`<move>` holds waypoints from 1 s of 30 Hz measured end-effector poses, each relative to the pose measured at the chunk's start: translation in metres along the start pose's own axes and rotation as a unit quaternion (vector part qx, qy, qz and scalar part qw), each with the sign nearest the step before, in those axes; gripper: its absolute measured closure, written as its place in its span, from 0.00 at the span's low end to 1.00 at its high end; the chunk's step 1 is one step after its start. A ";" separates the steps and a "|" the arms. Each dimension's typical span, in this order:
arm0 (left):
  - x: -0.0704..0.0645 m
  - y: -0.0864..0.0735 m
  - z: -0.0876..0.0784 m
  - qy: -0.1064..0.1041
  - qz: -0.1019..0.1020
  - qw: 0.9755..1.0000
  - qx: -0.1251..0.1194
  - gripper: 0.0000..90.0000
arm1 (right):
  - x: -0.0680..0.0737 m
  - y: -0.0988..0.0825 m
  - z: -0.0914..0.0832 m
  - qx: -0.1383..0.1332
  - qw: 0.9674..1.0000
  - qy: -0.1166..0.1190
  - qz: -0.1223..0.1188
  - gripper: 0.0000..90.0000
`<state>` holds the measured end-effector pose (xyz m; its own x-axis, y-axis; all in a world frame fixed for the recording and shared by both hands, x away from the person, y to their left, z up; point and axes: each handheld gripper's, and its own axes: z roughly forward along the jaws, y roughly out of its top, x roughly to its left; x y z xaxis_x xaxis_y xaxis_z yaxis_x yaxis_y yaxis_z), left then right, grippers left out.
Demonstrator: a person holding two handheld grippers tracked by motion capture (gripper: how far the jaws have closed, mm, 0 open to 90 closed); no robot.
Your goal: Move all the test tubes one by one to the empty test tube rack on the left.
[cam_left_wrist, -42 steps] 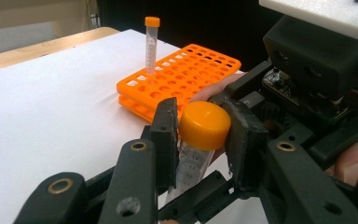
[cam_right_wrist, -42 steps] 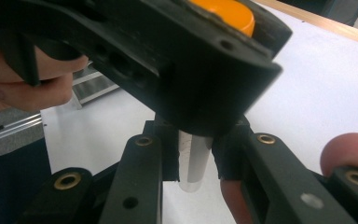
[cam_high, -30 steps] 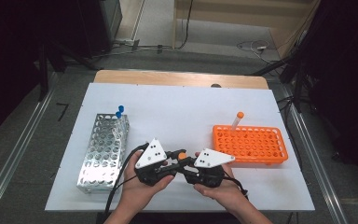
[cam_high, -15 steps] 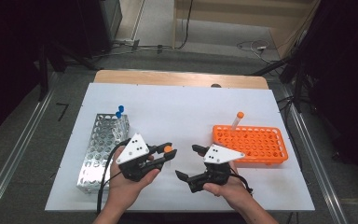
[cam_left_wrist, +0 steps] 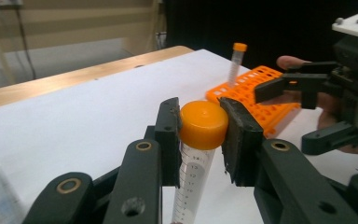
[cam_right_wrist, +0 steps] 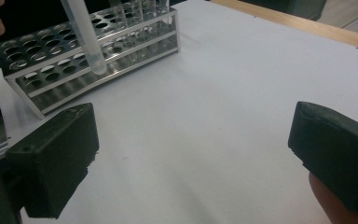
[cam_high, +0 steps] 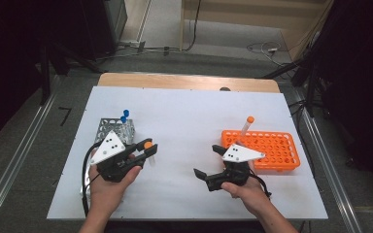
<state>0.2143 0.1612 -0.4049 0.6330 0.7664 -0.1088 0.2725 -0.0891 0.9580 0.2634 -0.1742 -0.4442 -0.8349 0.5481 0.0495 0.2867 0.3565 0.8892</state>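
A clear tube with an orange cap (cam_left_wrist: 203, 123) hangs upright just above the table. My left gripper (cam_left_wrist: 200, 135) is shut on that cap, and in the high view it (cam_high: 148, 148) sits left of centre beside the metal rack (cam_high: 114, 128). The held tube's body (cam_right_wrist: 86, 37) hangs in front of that rack in the right gripper view. My right gripper (cam_high: 208, 161) is near the orange rack (cam_high: 267, 148). Its jaws have just opened, and it (cam_right_wrist: 191, 158) stands wide open with nothing between them.
The orange rack holds one upright orange-capped tube (cam_high: 247, 125) at its far left corner. Two blue-capped tubes (cam_high: 124, 116) stand at the far end of the metal rack. White table surface (cam_high: 189, 121) stretches between the racks, and a wooden edge (cam_high: 184, 81) runs along the back.
The two grippers were together at the table's middle and have drawn apart. The left moved left with the orange-capped tube. The right opened and moved right.
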 end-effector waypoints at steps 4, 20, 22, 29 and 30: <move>0.012 -0.002 -0.010 0.023 -0.005 1.000 -0.001 0.78 | -0.007 -0.001 -0.003 -0.003 1.000 -0.005 0.004 0.00; 0.047 -0.008 -0.032 0.108 -0.025 0.994 -0.019 0.78 | -0.019 -0.005 -0.007 -0.004 1.000 -0.015 0.005 0.00; 0.049 -0.008 -0.032 0.114 -0.027 0.993 -0.024 0.78 | -0.019 -0.005 -0.006 -0.002 1.000 -0.015 0.006 0.00; 0.054 -0.009 -0.025 0.142 -0.023 0.989 -0.023 0.78 | -0.019 -0.006 -0.006 -0.002 1.000 -0.018 0.003 0.00; 0.054 -0.010 -0.024 0.145 -0.023 0.989 -0.021 0.78 | -0.020 -0.006 -0.006 -0.002 1.000 -0.019 0.004 0.00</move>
<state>0.2280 0.2190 -0.4142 0.3849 0.9197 -0.0782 0.2615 -0.0274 0.9648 0.2752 -0.1916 -0.4479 -0.8145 0.5789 0.0388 0.2909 0.3496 0.8906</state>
